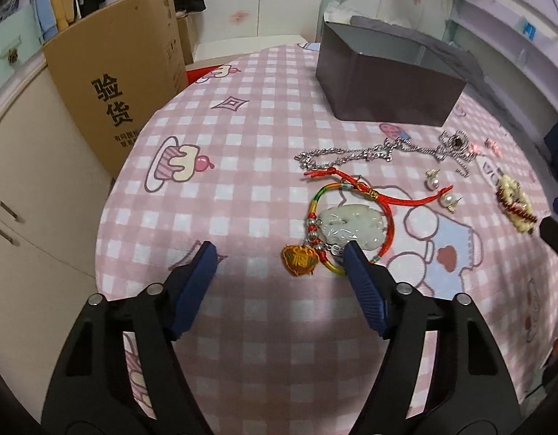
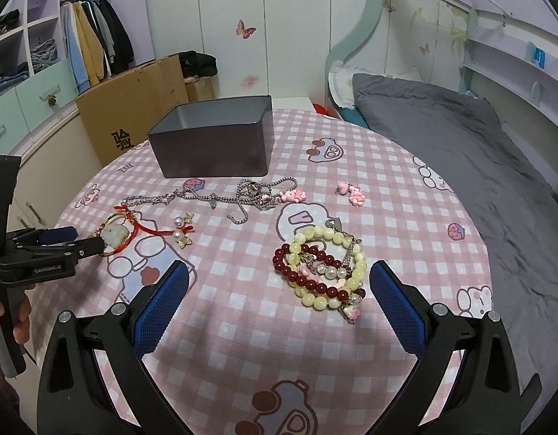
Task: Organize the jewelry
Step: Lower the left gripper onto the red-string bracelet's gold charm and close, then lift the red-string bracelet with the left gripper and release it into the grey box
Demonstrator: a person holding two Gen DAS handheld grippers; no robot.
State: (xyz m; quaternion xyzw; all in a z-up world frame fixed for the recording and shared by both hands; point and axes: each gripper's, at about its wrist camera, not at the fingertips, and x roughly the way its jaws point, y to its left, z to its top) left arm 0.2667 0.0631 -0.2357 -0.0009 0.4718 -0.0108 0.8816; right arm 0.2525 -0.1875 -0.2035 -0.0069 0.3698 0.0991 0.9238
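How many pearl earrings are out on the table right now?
2. One pearl earring lies just beyond the red cord; the other pearl earring lies at the cord's near end. Neither is in the grey box.

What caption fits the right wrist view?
Open right claw over beaded bracelets on a checked tablecloth, grey box behind.

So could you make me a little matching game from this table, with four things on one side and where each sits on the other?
Things:
1. grey box
2. silver chain
3. bead bracelets
4. jade pendant

Places:
A. by the left claw tip
B. far end of the table
C. between the right claw fingers' line
D. just before the box

Pairs: 1-B, 2-D, 3-C, 4-A
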